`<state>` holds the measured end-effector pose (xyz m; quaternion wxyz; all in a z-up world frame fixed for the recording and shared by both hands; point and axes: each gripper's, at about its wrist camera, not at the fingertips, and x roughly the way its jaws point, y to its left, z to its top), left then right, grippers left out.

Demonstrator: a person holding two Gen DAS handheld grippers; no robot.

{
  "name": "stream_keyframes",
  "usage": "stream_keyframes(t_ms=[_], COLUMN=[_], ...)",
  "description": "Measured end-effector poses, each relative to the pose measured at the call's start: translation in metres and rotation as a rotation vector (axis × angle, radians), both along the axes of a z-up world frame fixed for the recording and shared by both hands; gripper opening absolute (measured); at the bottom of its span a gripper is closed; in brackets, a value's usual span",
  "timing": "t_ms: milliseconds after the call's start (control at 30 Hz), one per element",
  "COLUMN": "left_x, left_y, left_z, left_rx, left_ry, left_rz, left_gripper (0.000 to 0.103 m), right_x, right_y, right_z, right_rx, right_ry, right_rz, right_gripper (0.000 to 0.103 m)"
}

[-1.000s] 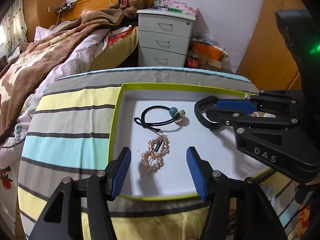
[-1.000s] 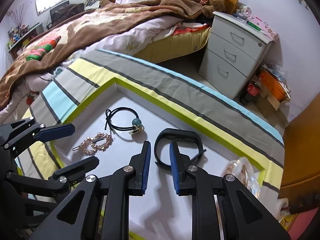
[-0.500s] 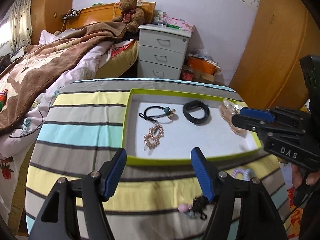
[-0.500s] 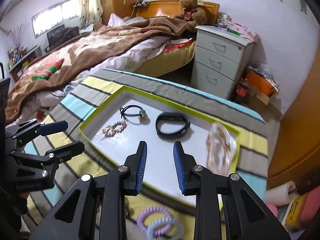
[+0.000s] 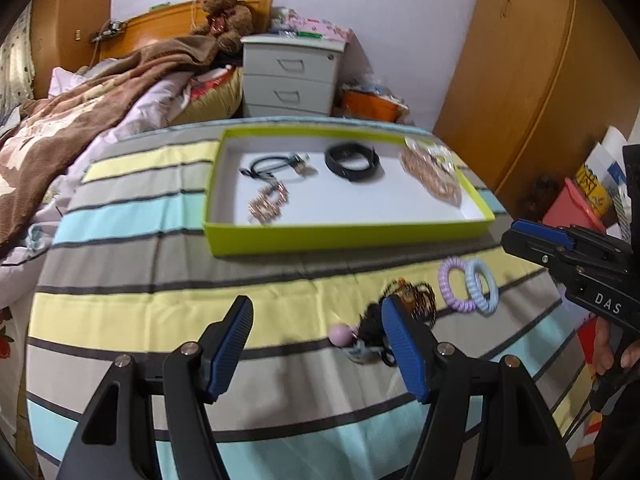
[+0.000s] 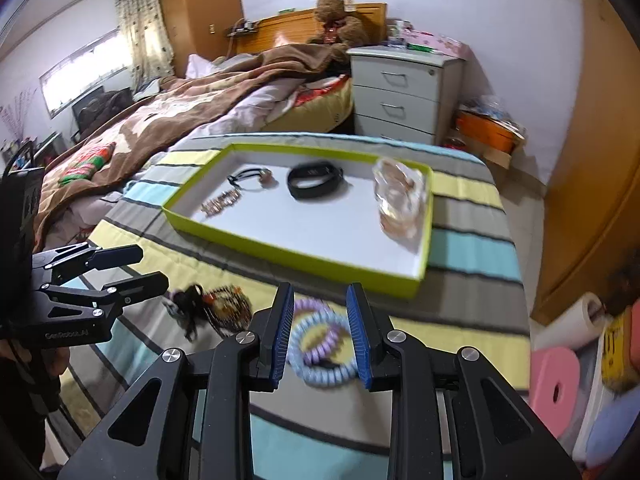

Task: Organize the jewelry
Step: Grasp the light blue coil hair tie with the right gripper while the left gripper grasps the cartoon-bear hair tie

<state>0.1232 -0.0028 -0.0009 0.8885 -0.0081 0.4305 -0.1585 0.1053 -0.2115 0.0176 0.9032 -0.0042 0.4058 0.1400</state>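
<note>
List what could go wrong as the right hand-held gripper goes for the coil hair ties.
1. The purple coil hair tie and blue coil hair tie overlap, so the open right hand-held gripper may lift only one.
2. The green tray wall stands close ahead; a low carry could catch it.

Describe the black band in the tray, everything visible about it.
The black band is a closed loop of matte, rubbery-looking strap, wider along one flat segment like a fitness tracker; any screen detail is too blurred to read. It lies flat on the white floor of the green-rimmed tray, near the far wall, between the black hair tie and the clear packet of pinkish jewelry, touching neither. Neither gripper is near it.
</note>
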Motion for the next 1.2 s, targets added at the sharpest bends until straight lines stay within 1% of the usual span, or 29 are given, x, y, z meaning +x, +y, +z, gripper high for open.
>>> stream_keyframes(t_ms=[67, 133, 267, 367, 500, 567, 733, 867, 1100, 1133, 1200], left_x=[-0.001, -0.004, -0.003, -0.006, -0.003, -0.002, -0.001, 0.000, 0.001, 0.001, 0.001], left_y=[-0.006, -0.012, -0.020, -0.025, -0.027, -0.028, -0.033, -0.037, -0.043, -0.043, -0.045], left_z=[-0.005, -0.005, -0.006, -0.005, -0.008, -0.008, -0.011, -0.013, -0.014, -0.015, -0.015], left_rx=[0.015, 0.023, 0.039, 0.048, 0.063, 0.063, 0.086, 0.106, 0.130, 0.135, 0.140], left_ry=[0.013, 0.000, 0.000, -0.019, -0.010, -0.011, -0.007, 0.000, -0.004, -0.004, -0.005], left_rz=[-0.011, -0.028, -0.050, -0.059, -0.052, -0.055, -0.066, -0.074, -0.088, -0.088, -0.098], left_gripper=[0.069, 0.069, 0.069, 0.069, 0.067, 0.061, 0.054, 0.047, 0.045, 0.044, 0.037], right_x=[-0.006, -0.010, -0.014, -0.015, -0.013, -0.011, -0.004, 0.000, 0.003, 0.003, 0.002], right_y=[-0.007, -0.013, -0.018, -0.020, -0.020, -0.020, -0.019, -0.015, -0.017, -0.017, -0.017], right_z=[-0.005, -0.010, -0.017, -0.022, -0.029, -0.032, -0.039, -0.044, -0.046, -0.046, -0.046], right_rx=[0.018, 0.032, 0.013, 0.021, 0.018, 0.012, 0.024, 0.006, 0.028, 0.024, 0.024], right_ry=[0.008, 0.018, 0.031, 0.046, 0.070, 0.080, 0.114, 0.132, 0.139, 0.138, 0.135], right_rz=[-0.027, -0.044, -0.076, -0.077, -0.069, -0.073, -0.066, -0.064, -0.066, -0.066, -0.063], right_gripper=[0.029, 0.029, 0.029, 0.029, 0.029, 0.029, 0.029, 0.029, 0.029, 0.029, 0.029])
